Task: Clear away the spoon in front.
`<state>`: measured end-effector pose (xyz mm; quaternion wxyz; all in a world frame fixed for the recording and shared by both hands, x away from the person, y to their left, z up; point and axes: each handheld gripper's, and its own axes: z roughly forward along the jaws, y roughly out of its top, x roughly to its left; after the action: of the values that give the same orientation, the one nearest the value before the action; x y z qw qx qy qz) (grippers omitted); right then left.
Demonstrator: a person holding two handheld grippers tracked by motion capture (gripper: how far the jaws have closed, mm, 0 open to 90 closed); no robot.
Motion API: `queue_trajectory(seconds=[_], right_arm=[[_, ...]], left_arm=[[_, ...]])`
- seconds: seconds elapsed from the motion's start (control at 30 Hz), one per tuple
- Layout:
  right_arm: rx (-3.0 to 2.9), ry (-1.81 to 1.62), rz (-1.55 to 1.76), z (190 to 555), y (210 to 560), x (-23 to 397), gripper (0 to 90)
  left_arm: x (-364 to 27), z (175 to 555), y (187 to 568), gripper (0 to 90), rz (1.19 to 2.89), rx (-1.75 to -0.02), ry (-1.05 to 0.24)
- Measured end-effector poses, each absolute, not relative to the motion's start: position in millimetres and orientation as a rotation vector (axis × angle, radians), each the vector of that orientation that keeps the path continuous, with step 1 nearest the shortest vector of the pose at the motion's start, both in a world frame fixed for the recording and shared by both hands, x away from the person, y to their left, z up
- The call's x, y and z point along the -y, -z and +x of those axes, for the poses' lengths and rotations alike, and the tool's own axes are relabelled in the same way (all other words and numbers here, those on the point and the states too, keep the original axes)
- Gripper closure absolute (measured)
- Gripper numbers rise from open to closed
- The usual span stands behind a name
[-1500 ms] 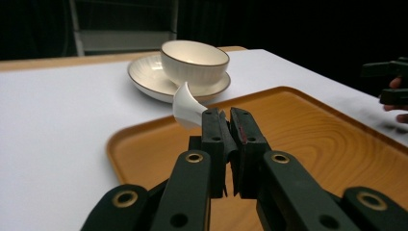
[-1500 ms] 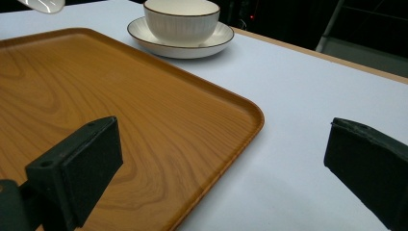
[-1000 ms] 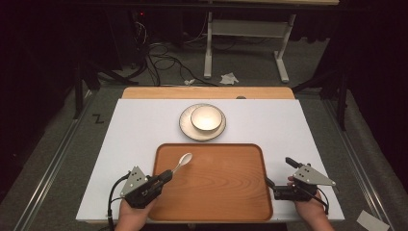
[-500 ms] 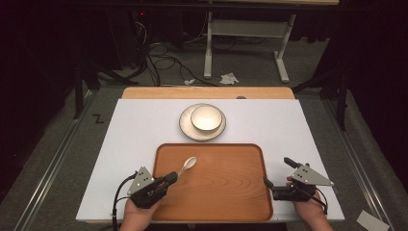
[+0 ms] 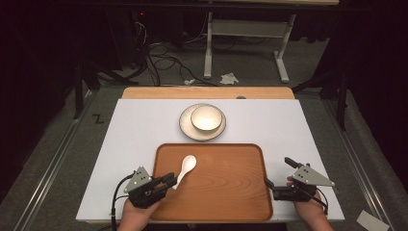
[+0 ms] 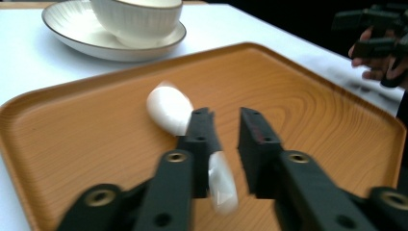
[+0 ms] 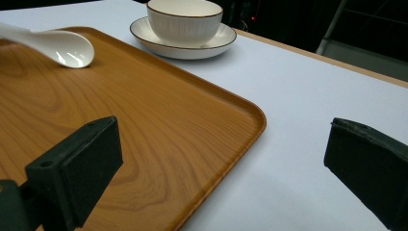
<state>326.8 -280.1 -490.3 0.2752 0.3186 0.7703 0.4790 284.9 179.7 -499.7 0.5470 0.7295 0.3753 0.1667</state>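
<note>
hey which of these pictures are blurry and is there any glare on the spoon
Left gripper view: the white ceramic spoon and the left gripper are smeared by motion blur, its jaws having just been opening. Right gripper view: sharp, with a bright glint in the spoon's bowl. High view: evenly lit brown wooden tray, dark surroundings, no glare.

You work in a lab-like recording room: dark curtains (image 5: 43, 57), loose cables (image 5: 163, 53) on grey carpet (image 5: 57, 144), a bare desk frame (image 5: 245, 43) behind your white table (image 5: 139, 130).
</note>
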Motion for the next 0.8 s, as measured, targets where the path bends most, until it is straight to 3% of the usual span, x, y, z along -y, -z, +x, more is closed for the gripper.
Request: queue_trajectory(seconds=[0.1, 0.37, 0.53, 0.8], right_arm=[[-2.070, -1.289, 0.853, 327, 490, 281, 0.8], [-2.068, -1.293, 0.852, 326, 490, 280, 0.7], [-2.064, -1.297, 0.858, 326, 489, 281, 0.7], [-2.065, -1.295, 0.851, 326, 489, 281, 0.7]], left_arm=[[-183, 287, 504, 69.1, 1.724, -0.904, -0.336], [-184, 287, 505, 68.1, 1.743, -0.906, -0.334], [-190, 287, 502, 90.0, 1.709, -0.922, -0.314], [-199, 285, 499, 90.0, 1.689, -1.003, -0.362]])
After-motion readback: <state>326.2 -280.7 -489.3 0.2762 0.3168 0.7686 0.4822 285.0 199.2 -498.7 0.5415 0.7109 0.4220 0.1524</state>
